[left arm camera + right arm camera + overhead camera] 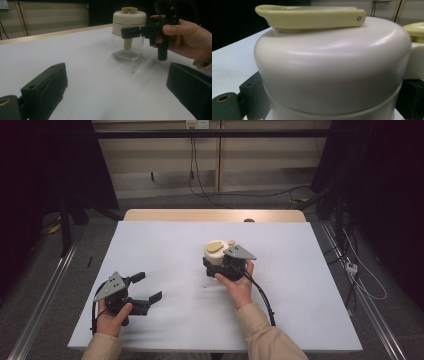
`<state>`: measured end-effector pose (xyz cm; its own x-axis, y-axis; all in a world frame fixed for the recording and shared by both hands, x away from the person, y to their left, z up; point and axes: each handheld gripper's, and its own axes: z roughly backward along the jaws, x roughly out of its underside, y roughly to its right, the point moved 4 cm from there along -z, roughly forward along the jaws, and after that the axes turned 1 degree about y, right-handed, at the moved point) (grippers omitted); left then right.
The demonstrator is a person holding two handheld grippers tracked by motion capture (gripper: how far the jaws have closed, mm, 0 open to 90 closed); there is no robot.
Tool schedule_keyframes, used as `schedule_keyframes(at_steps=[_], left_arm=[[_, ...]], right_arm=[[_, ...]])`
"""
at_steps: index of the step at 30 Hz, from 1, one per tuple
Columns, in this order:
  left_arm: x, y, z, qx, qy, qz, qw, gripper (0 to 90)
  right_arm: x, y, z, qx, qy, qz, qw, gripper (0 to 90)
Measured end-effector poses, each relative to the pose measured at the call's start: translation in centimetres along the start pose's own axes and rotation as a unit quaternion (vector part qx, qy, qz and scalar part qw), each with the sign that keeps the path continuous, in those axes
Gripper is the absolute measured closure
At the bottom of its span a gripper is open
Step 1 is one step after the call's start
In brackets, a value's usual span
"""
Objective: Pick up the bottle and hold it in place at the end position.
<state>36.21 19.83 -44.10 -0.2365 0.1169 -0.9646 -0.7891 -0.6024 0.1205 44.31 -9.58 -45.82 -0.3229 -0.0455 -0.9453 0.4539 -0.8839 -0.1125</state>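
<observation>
A small jar [215,254] stands upright a little right of the table's middle. It has a cream domed lid [332,62], a flat yellow handle [312,16] on top and a clear glass base [127,50]. My right gripper [218,263] reaches in from the near side, and its jaws sit against both sides of the lid, shut on it. The jar is seen close up between them in the right gripper view. My left gripper [147,287] rests low at the front left with its jaws wide apart and nothing between them. It points toward the jar [128,17].
A white sheet [165,245] covers the table, with a wooden strip [215,215] along the far edge. A few dark specks [132,71] lie in front of the jar. Cables [360,275] trail over the floor at the right, and metal rails run along both sides.
</observation>
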Motion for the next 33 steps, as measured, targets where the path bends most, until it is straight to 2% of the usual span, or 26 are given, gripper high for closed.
schedule_keyframes(at_steps=[11, 19, 33], left_arm=[[0.01, -0.02, 0.01, 0.001, 0.002, 0.003, 1.0000, 3.1], [0.08, 0.05, -0.08, 0.002, -0.002, 0.002, 1.0000, 3.2], [0.18, 0.11, -0.21, 0.004, -0.003, 0.003, 1.0000, 3.1]], right_arm=[[0.15, -0.21, -0.93, 0.002, -0.001, 0.003, 1.0000, 6.5], [0.32, -0.29, -0.83, 0.001, 0.001, -0.001, 1.0000, 6.4], [0.52, -0.33, -0.42, 0.003, -0.015, -0.006, 0.9999, 5.6]])
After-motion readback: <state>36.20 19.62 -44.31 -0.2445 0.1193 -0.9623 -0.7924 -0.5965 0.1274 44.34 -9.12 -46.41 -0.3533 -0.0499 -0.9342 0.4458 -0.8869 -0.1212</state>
